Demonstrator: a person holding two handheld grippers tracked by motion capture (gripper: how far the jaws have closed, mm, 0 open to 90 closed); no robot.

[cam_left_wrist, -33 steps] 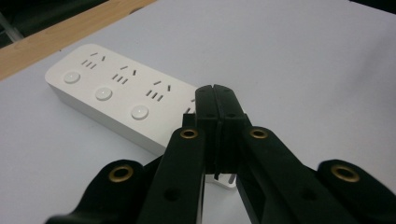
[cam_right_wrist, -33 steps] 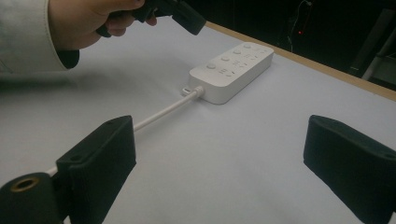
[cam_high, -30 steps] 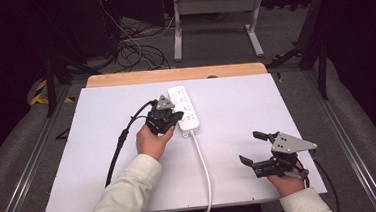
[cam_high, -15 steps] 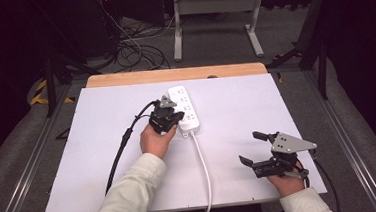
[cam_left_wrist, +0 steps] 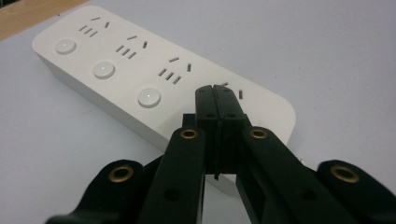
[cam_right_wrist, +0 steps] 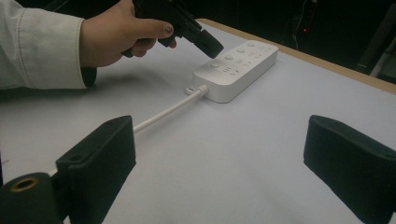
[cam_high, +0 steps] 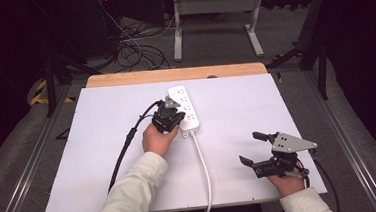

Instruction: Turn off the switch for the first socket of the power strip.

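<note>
a smooth white plastic power strip with rounded corners lies toward the far middle of the matte white table, its white cord trailing back. the left gripper view shows round buttons and slotted sockets. the left gripper, jaws pressed together and empty, tilts down over the strip's near end. the right gripper rests low, jaws wide apart.

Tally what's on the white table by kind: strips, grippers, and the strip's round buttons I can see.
Power strip: 1
Grippers: 2, left gripper and right gripper
Round buttons visible in the left gripper view: 3, nearest one
Total: 6
</note>
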